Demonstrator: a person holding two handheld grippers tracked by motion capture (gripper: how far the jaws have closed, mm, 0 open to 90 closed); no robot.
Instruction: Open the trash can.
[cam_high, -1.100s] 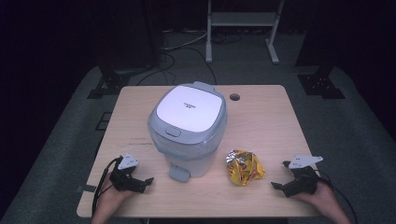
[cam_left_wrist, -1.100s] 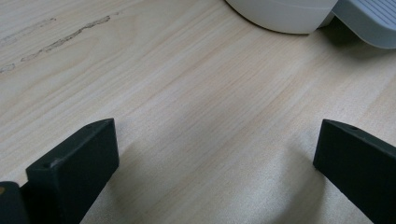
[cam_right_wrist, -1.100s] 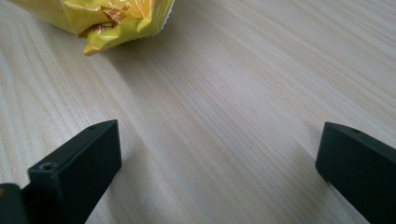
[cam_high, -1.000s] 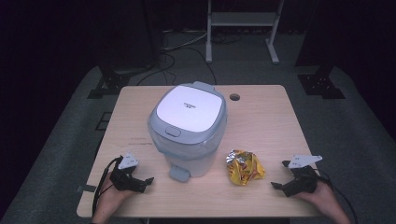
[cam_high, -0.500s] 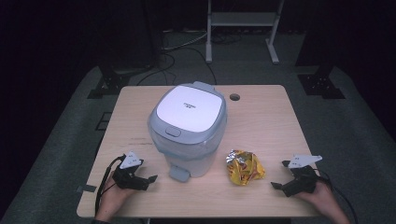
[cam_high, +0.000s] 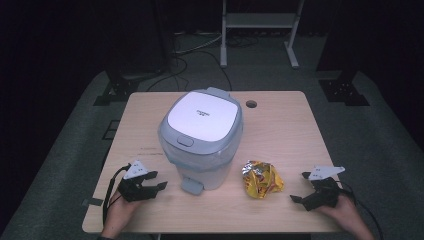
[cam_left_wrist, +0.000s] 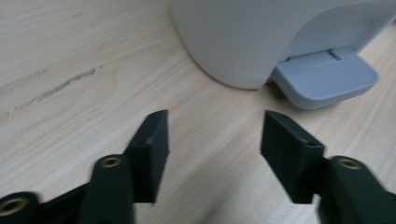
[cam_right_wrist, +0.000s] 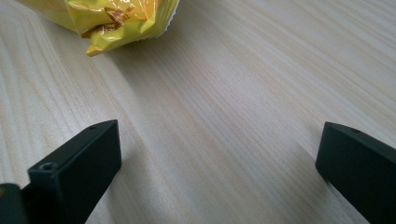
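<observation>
the left gripper (cam_high: 150, 186), jaws wide and empty near the tabletop's front-left corner, should press squarely on the bin's pedal (cam_left_wrist: 325, 82); the right gripper (cam_high: 306, 192), also wide, then takes the wrapper (cam_high: 262, 179).

Left gripper (cam_high: 156, 181) jaws parted, right gripper (cam_high: 300, 188) wider — both low

Wooden table (cam_high: 280, 125), metal rack (cam_high: 260, 22) behind, perhaps cables (cam_high: 200, 45)

Left gripper (cam_high: 153, 183) edged slightly nearer the bin's pedal (cam_high: 192, 185), jaws apart
</observation>
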